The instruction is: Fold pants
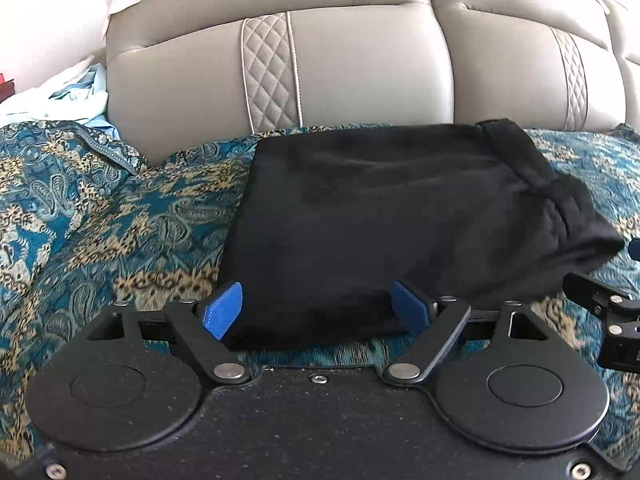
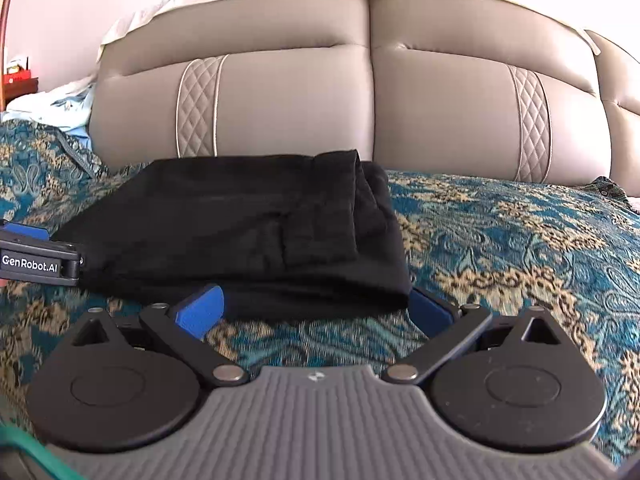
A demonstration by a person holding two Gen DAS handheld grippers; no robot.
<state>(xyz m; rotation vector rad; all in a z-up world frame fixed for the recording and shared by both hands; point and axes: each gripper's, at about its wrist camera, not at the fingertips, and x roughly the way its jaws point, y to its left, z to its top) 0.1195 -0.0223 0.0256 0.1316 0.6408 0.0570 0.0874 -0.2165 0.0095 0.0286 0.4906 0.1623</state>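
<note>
The black pants (image 1: 380, 208) lie folded into a thick rectangle on a teal and gold paisley bedspread (image 1: 100, 220), close to the headboard. My left gripper (image 1: 318, 310) is open, and the bundle's near edge sits between its blue pads (image 1: 224, 312). The pads stand apart from the cloth. In the right wrist view the pants (image 2: 240, 224) lie left of centre, waistband side to the right. My right gripper (image 2: 316, 308) is wide open just in front of their near right corner, with nothing gripped. Part of the left tool's black frame (image 2: 36, 256) shows at the left edge.
A padded beige headboard (image 1: 360, 60) with quilted strips rises right behind the pants. Crumpled light blue and white cloth (image 1: 80, 96) lies at the far left by the headboard. A wooden piece of furniture (image 2: 8, 20) stands at the far left. Bedspread (image 2: 520, 240) stretches off to the right.
</note>
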